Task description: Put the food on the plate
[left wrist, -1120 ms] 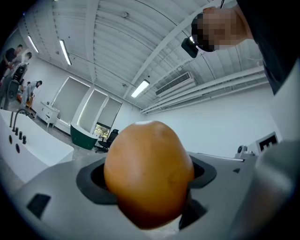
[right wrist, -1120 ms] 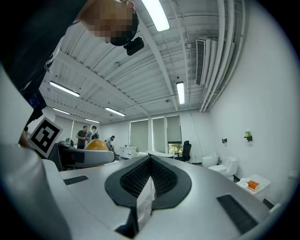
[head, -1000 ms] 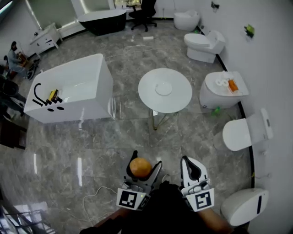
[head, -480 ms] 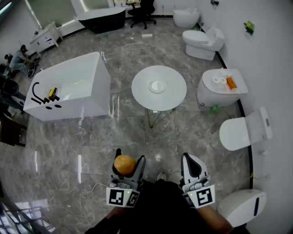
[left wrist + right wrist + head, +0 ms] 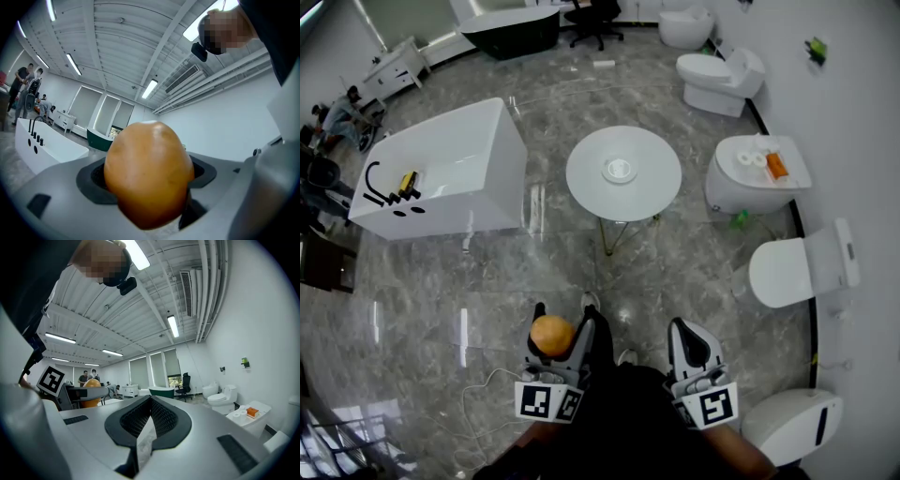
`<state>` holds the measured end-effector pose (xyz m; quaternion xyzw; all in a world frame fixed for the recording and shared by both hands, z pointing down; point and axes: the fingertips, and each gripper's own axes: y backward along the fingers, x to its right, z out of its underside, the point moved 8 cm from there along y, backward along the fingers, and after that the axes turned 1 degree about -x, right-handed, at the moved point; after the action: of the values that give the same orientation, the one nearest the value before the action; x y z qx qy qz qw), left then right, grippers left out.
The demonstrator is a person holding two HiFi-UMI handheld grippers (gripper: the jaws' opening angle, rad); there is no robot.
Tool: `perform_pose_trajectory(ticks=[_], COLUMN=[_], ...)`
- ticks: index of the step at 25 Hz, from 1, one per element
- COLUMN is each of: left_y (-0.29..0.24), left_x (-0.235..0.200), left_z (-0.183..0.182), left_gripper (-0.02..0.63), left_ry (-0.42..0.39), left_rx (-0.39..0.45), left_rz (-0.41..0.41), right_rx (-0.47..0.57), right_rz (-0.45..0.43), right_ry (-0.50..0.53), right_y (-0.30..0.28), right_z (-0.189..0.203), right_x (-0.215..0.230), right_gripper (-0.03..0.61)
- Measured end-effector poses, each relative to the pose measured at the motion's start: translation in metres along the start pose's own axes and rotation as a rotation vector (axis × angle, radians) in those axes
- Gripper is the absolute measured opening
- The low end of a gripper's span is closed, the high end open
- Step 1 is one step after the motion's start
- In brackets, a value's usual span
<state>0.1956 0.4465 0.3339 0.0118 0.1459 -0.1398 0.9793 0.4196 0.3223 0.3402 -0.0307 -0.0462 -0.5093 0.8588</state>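
Two grippers sit low in the head view, close to the person's body. The left gripper has its fingers pinching the food, a smooth, rounded orange-brown piece; in the left gripper view the food fills the space between the dark pads, held well short of the plate. The right gripper is just beside it, its fingers pressed together with only a thin slit between them and nothing in it.

A white cable trails over the grey marble floor left of the left gripper. Beyond the grippers that floor runs up to the round white table, which stands on thin metal legs. The small white plate rests near the table's middle.

A white bathtub with black fittings stands left of the table, near it but apart. Right of the table, white toilets line the wall, and one unit carries paper rolls and an orange box. Farther back are another toilet, a black tub and an office chair.
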Motion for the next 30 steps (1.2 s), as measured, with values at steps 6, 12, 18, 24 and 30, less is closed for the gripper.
perform_pose_trajectory(ticks=[6, 12, 18, 24, 30], left_y=[-0.037, -0.100, -0.170, -0.230, -0.275], left_x=[-0.007, -0.029, -0.075, -0.125, -0.169], left_z=[0.004, 0.019, 0.013, -0.003, -0.019], left_gripper=[0.387, 0.387, 0.387, 0.387, 0.387], left_ry=[0.009, 0.038, 0.072, 0.087, 0.096], left_rx=[0.004, -0.036, -0.046, -0.052, -0.061], left_rz=[0.034, 0.076, 0.051, 0.010, -0.006], right_rx=[-0.021, -0.070, -0.109, -0.116, -0.121], right_rz=[0.048, 0.105, 0.081, 0.045, 0.035], right_ry=[0.018, 0.004, 0.034, 0.024, 0.024], right_y=[-0.018, -0.061, -0.145, -0.230, -0.305], right_z=[0.000, 0.009, 0.009, 0.003, -0.005], right_x=[0.019, 0.047, 0.067, 0.073, 0.082], right_gripper=[0.005, 0.005, 0.005, 0.005, 0.005])
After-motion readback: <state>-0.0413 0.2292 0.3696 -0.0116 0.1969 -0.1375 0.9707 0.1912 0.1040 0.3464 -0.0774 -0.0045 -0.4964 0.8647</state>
